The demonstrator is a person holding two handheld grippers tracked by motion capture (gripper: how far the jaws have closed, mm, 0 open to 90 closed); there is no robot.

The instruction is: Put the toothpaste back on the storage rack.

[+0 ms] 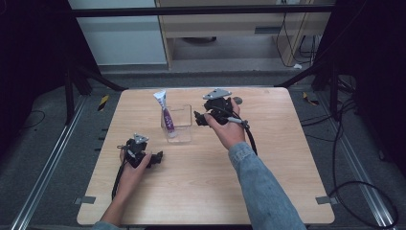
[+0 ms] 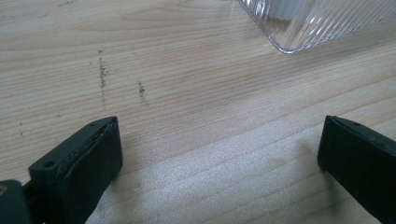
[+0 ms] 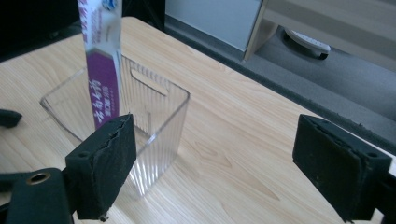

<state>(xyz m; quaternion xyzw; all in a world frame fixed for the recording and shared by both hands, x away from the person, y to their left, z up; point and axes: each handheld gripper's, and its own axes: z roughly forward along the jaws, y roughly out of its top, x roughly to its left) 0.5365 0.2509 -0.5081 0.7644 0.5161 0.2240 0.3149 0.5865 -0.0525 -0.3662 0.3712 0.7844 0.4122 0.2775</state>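
gaping right claw point(image 3: 215, 172) empty beside clear box point(image 3: 159, 121), tube point(image 3: 103, 70) inside

Ribbed clear plastic box point(image 3: 154, 135) (glossy) on matt wood table point(image 3: 243, 154).

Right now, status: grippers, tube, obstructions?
Left gripper open, empty. Right gripper open beside clear box. Tube upright in box. Nothing blocking.
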